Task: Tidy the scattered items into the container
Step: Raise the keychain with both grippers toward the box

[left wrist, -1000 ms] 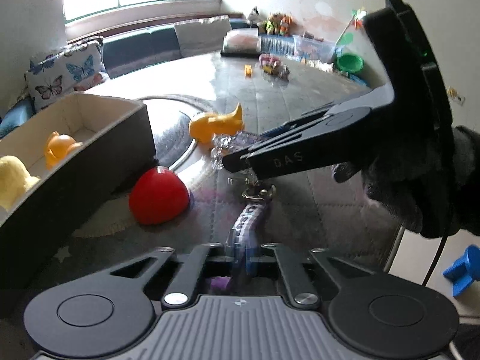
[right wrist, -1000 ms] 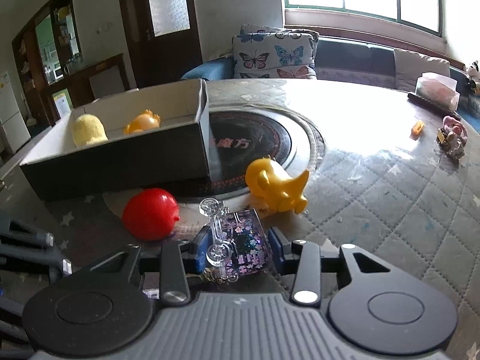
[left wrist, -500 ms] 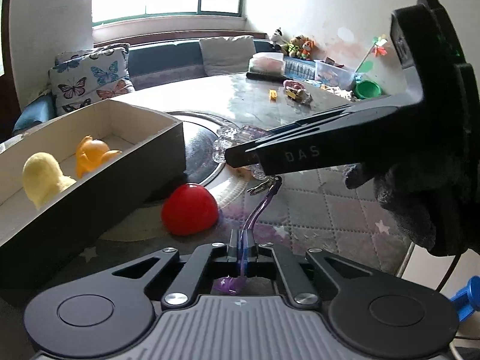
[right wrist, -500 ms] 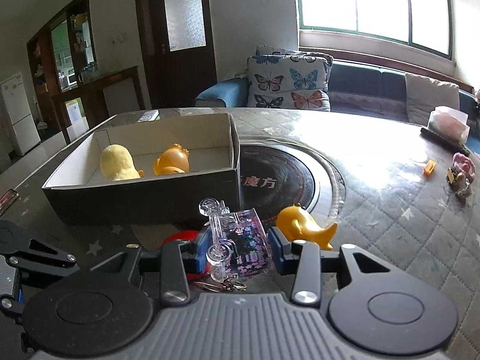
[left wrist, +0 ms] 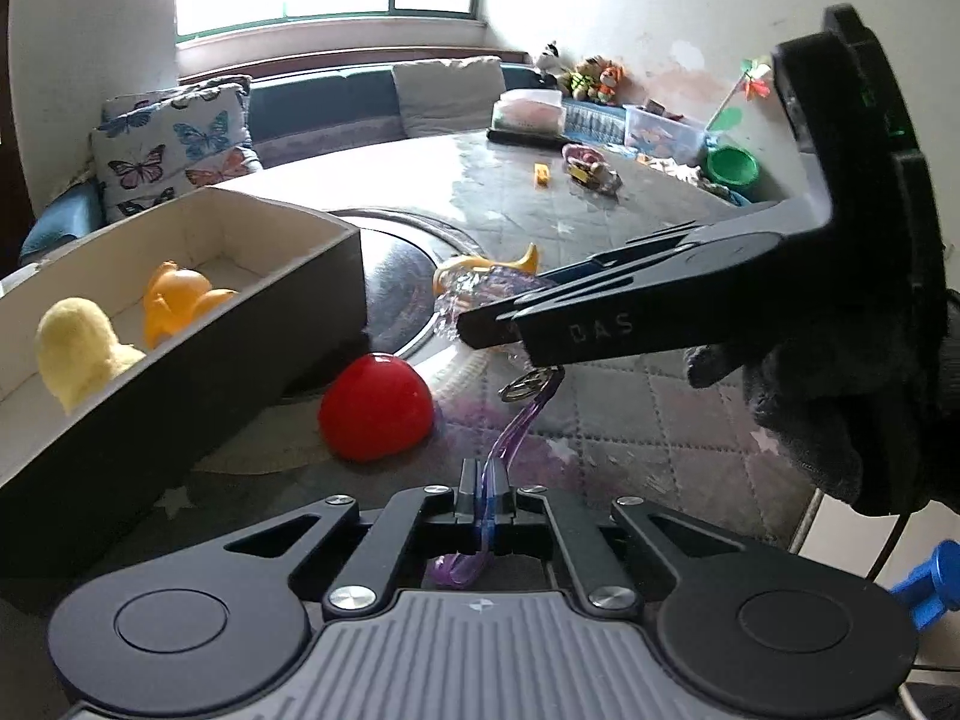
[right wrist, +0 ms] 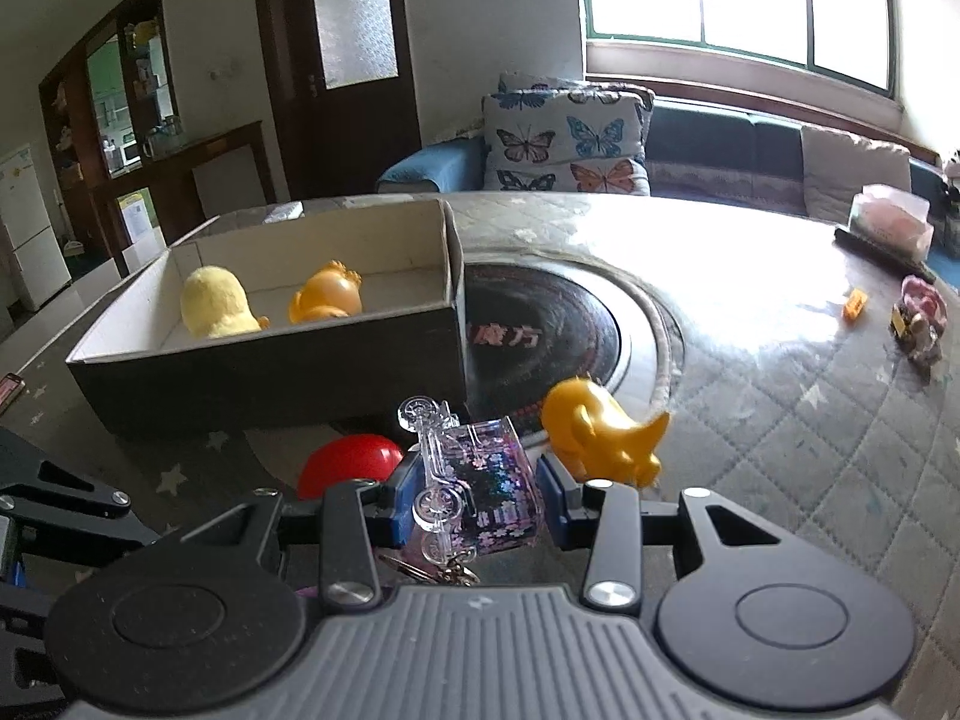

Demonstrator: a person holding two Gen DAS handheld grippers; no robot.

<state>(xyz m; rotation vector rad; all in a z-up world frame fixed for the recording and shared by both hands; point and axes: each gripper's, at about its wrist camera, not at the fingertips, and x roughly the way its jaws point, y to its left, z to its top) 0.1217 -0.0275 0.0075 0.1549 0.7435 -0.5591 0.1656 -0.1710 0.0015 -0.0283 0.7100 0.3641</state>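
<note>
The box [right wrist: 270, 360] looks like matt cardboard. The yellow chick [right wrist: 216, 303] inside looks soft and fuzzy. The red ball [left wrist: 375, 408] is smooth and shiny. The clear charm [right wrist: 480, 480] looks like glittery plastic, its strap [left wrist: 516, 426] see-through purple. The desk [right wrist: 810, 420] has a quilted cloth under a shiny cover.

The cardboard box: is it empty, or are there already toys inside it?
Not empty. The cardboard box holds a yellow plush toy and an orange toy.
</note>
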